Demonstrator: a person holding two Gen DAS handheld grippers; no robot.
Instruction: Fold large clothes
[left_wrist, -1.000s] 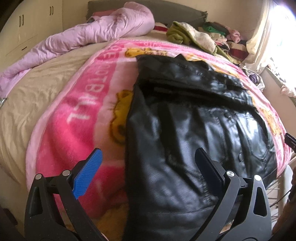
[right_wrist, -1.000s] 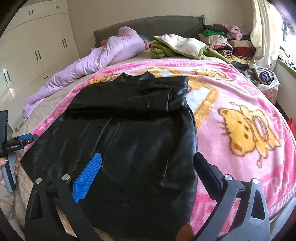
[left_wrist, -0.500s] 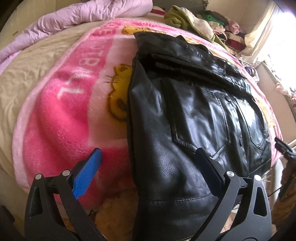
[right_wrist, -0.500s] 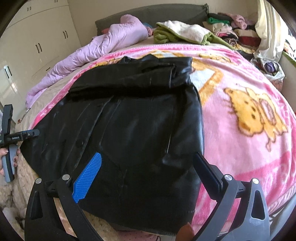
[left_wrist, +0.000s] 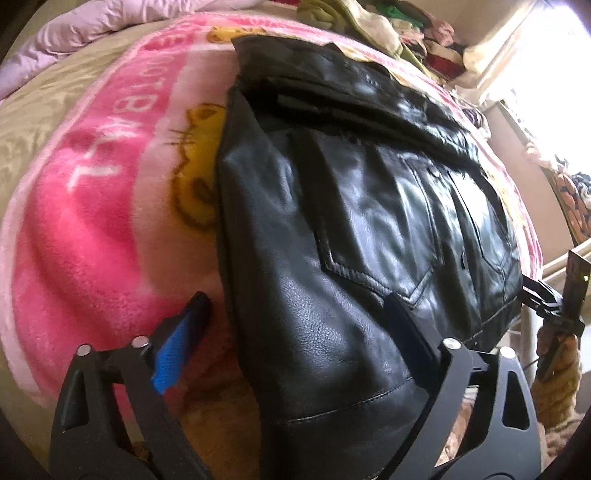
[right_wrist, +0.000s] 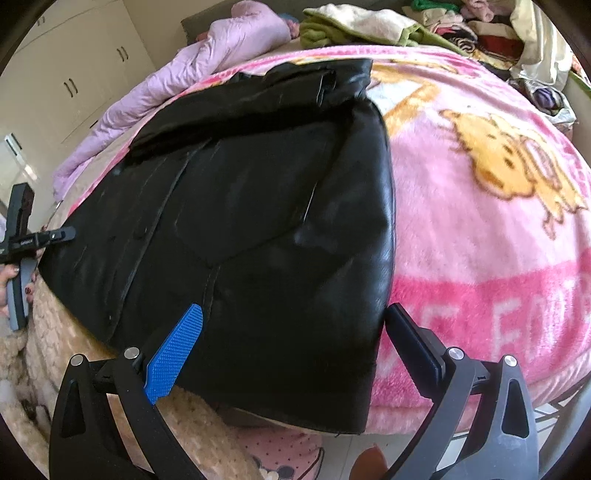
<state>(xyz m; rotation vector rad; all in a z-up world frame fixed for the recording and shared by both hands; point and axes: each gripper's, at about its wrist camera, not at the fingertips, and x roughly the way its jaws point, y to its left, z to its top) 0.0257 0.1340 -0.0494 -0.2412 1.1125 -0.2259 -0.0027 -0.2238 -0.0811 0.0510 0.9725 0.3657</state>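
A black leather jacket (left_wrist: 351, 221) lies flat on a pink cartoon blanket (left_wrist: 103, 221), its sleeves folded across the top. My left gripper (left_wrist: 295, 301) hovers over the jacket's near left corner. Its jaws are closing, the hem is between them, and the pads are clear of the leather. In the right wrist view the jacket (right_wrist: 258, 206) fills the middle. My right gripper (right_wrist: 295, 308) stands open over the near right corner, its black finger (right_wrist: 406, 332) over the blanket (right_wrist: 480, 258). The left gripper (right_wrist: 37, 240) shows at the far left edge, in a hand.
A lilac quilt (right_wrist: 184, 74) and a heap of clothes (right_wrist: 369, 26) lie at the head of the bed. White wardrobe doors (right_wrist: 74, 74) stand at the left. A beige fleece cover (right_wrist: 55, 332) hangs over the bed's near edge, above the floor.
Both grippers have sunk and tilted down toward the jacket's near hem, so the jacket looks larger. The left gripper's fingers have drawn slightly closer together.
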